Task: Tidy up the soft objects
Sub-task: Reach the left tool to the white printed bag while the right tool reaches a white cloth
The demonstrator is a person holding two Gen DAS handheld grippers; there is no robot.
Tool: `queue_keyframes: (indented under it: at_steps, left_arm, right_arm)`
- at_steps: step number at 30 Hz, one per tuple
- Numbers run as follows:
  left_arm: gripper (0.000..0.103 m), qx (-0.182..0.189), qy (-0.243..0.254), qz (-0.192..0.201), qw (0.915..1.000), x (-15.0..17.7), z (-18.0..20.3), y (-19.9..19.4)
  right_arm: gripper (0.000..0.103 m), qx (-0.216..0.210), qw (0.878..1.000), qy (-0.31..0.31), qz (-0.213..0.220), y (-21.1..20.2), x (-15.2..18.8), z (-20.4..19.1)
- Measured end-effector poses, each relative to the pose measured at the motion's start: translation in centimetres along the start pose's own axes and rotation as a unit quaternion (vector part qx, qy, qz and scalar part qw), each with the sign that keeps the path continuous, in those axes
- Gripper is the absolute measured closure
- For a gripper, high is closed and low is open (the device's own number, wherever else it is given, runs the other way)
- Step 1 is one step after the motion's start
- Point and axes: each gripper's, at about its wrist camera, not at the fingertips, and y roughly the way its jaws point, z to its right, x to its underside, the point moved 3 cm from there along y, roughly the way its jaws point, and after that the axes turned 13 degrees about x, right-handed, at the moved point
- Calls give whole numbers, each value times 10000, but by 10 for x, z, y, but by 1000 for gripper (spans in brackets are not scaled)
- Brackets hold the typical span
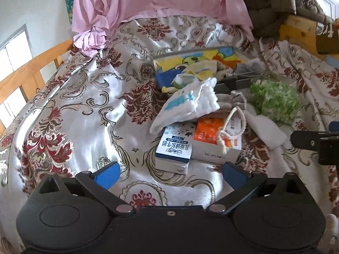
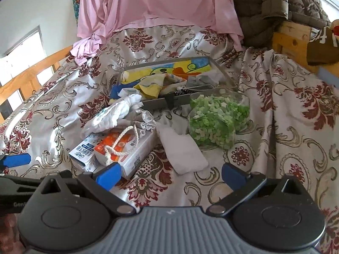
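A: Right up close, the right tongs (image 2: 170, 174) hang wide apart over the bedspread (image 2: 286, 127), gripping nothing. The left tongs (image 1: 172, 174) are spread just as wide and just as empty, poised before the cartons.

B: And the soft things?

A: A white folded cloth (image 2: 183, 151) lies flat just ahead of the right tongs, touching the orange-fronted box (image 2: 125, 148). Beyond that, a white muslin bundle (image 1: 188, 108) with blue print is draped over the blue milk carton (image 1: 174, 152), and a grey drawstring pouch (image 1: 232, 102) sits beside it, its cord trailing across the orange box. A clear bag of green bits (image 2: 214, 122) rests by the tray.

B: So how far along?

A: Partway, I'd say. The grey tray (image 2: 224, 72) already holds a bright cartoon towel (image 2: 167, 69) and some crumpled yellow fabric (image 2: 151, 86). Cloth, bundle and pouch are still out on the bed.

B: Any writing?

A: Chinese characters on the blue carton, too small for me to read with confidence. The orange box's print is blurred.
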Motion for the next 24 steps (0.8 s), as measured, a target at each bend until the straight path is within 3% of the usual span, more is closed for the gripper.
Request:
queue_keyframes:
  at_steps: [9,14,18,24]
  left_arm:
    - [1,21,375,10,9993,-23,-2,26]
    - [1,126,541,31,9985,-37,-7,46]
    - [1,257,691,110,9972,-46,-11,62]
    - [1,291,1305,211,9908,-57,-14,83]
  right_arm:
    - [0,-57,9997,-125,-188,38,-14,5]
    - [0,61,9982,-601,-69,56,-22,3]
    - [0,-54,9962,-775,-404,81,-20,1]
    - [0,-135,9934,-1017,-521,103,-15,-8]
